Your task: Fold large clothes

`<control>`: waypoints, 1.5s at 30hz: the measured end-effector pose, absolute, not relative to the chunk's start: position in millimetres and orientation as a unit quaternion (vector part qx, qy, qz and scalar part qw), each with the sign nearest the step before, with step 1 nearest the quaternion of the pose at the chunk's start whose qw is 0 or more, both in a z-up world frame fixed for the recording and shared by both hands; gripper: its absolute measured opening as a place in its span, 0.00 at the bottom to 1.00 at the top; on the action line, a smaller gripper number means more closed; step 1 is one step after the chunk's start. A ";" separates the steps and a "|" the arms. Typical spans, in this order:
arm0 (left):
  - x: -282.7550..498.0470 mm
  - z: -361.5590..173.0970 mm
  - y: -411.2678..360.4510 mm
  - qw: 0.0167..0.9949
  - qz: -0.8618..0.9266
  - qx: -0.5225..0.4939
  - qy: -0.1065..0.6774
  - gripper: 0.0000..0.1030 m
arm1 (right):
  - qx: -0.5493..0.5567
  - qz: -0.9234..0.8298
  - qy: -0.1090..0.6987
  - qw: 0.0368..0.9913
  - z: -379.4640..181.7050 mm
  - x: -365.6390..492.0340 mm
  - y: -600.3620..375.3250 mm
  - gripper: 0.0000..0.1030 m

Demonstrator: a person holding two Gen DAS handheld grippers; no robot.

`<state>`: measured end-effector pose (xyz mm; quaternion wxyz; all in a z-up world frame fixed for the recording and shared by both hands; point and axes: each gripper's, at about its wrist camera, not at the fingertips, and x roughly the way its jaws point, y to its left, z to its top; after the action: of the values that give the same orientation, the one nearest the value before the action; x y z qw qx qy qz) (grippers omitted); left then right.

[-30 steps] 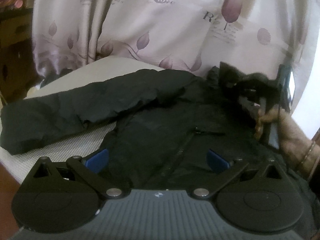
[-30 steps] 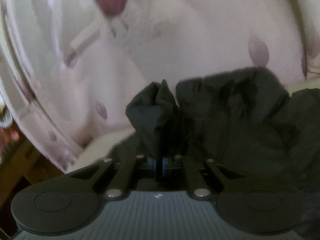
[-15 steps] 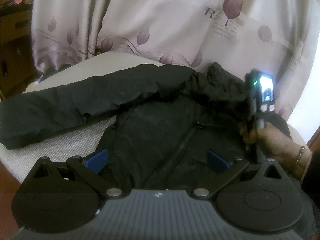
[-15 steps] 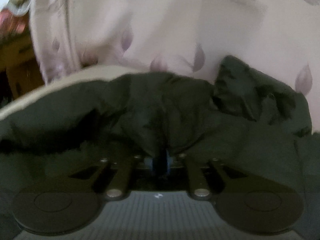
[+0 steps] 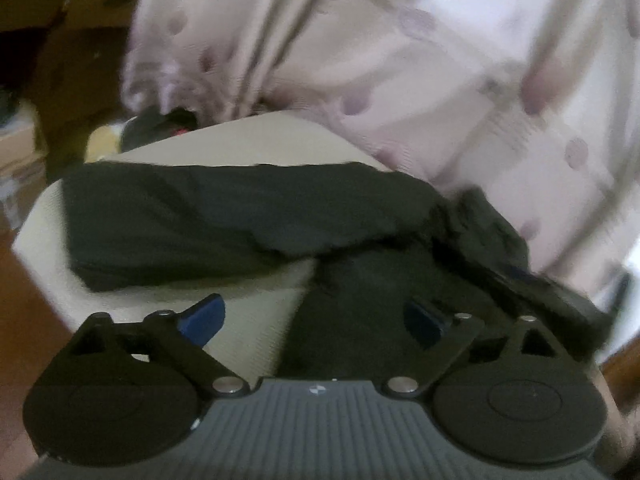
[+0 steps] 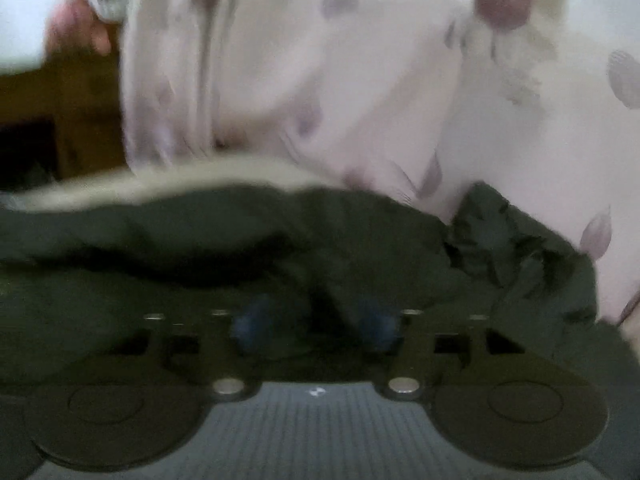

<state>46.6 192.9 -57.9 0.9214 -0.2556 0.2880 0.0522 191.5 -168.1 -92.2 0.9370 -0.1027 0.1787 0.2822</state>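
A black jacket (image 5: 360,280) lies spread on the cream surface (image 5: 248,320), one sleeve (image 5: 208,216) reaching its left edge. The left claw (image 5: 316,320) is wide but closing, empty; the right claw (image 6: 316,328) is opening over the fabric. The sleeve is best pinched near its cuff and carried flat across the body.

Pale curtain, cream cushion and brown wood in a blurred room

A pale pink fabric curtain printed with mauve leaf shapes (image 5: 420,80) hangs in folds across the back of both views, its lower edge reaching down behind a cream, finely textured padded surface with rounded corners (image 5: 256,332). Dark brown wooden furniture (image 5: 80,40) stands at the far left, with brown wooden floor (image 5: 24,320) below it. A small dark object with a red spot (image 5: 164,126), too blurred to identify, sits just past the cushion's far edge.
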 end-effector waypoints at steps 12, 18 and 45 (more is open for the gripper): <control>70.4 -90.6 273.7 0.838 0.093 -0.450 0.293 0.84 | -0.111 0.258 0.184 0.942 -94.6 50.3 -256.9 0.82; 100.3 -87.4 286.4 0.838 0.120 -0.451 0.282 0.61 | -0.005 0.217 0.203 0.955 -92.0 39.7 -308.4 0.83; 259.5 88.4 -57.9 0.971 -0.126 -0.032 0.202 0.03 | 0.173 0.151 0.177 0.957 -110.2 26.9 -423.6 0.87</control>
<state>259.5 -57.9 88.4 0.9707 -0.0315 0.2019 -0.1262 26.9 -423.6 -110.2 0.9568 0.1734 0.1774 0.1515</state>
